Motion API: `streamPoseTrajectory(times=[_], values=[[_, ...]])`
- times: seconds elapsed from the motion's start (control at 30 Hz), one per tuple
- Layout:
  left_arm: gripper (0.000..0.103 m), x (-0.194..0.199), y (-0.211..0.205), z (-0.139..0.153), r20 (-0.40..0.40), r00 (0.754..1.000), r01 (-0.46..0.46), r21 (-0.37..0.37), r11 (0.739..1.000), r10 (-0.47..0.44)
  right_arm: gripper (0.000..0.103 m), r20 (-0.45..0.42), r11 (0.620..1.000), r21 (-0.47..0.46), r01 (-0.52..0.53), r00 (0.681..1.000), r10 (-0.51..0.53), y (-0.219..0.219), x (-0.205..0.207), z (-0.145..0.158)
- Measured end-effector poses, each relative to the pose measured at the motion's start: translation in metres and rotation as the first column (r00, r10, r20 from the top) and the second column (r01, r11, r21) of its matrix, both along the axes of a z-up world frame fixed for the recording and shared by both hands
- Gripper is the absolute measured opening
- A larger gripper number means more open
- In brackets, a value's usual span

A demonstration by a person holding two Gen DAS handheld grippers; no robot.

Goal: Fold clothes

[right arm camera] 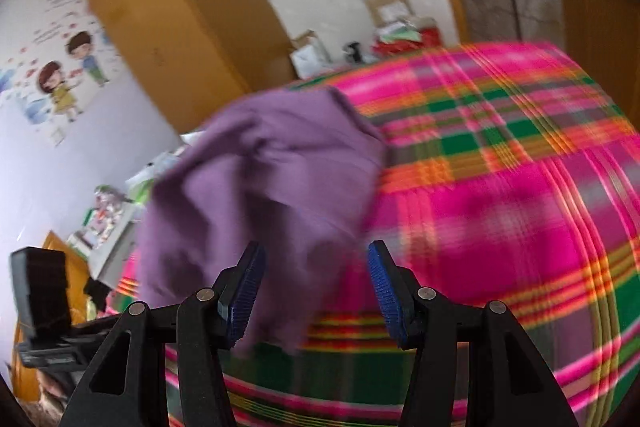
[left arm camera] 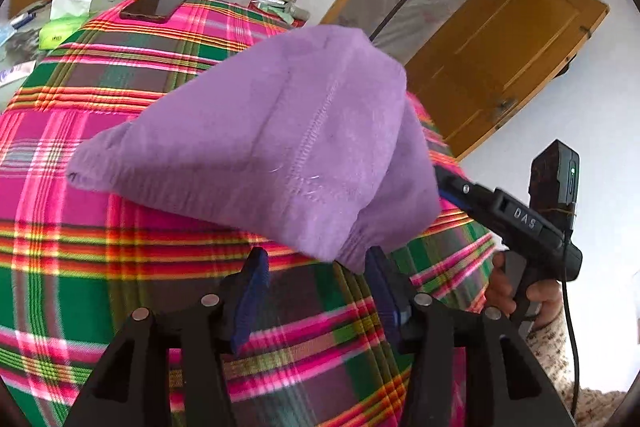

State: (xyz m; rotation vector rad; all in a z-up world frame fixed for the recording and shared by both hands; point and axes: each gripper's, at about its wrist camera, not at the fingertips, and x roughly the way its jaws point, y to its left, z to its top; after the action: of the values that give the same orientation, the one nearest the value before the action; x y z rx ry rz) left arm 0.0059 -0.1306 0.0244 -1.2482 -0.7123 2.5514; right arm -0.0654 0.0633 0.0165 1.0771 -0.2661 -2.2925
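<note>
Just ahead of both tongs a purple garment (left arm camera: 256, 147) is seen bunched over a plaid cloth (left arm camera: 120, 239), apparently partly off the surface. The left tongs (left arm camera: 316, 291) are spread apart, the garment's hem hanging just beyond the tips and clamped by neither pad. The right tongs (right arm camera: 316, 291) are likewise released, a fold drooping between the jaws without being pinched. The garment is judged to be dropped for laying out, folding proper not yet begun. Next, two corners must be found, gripped and drawn apart so the fabric is spread flat.
</note>
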Motion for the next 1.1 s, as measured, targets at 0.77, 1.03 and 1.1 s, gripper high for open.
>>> streamPoseTrajectory(times=[0.77,1.03,1.1], values=[[0.026,-0.038,-0.008,0.013,0.004,0.994,-0.109,-0.012,0.994,0.109,0.056,0.045,0.977,0.090,-0.195,0.980,0.192,-0.054,-0.005,-0.034],[0.015,-0.041,-0.018,0.032,-0.041,0.992,-0.119,-0.007,0.993,0.119,0.011,-0.018,0.982,0.125,-0.145,0.989,0.148,-0.056,-0.004,-0.019],[0.013,-0.041,-0.020,0.041,-0.071,0.990,-0.122,-0.017,0.992,0.121,0.010,-0.069,0.984,0.129,-0.122,0.989,0.131,-0.053,-0.001,-0.007]])
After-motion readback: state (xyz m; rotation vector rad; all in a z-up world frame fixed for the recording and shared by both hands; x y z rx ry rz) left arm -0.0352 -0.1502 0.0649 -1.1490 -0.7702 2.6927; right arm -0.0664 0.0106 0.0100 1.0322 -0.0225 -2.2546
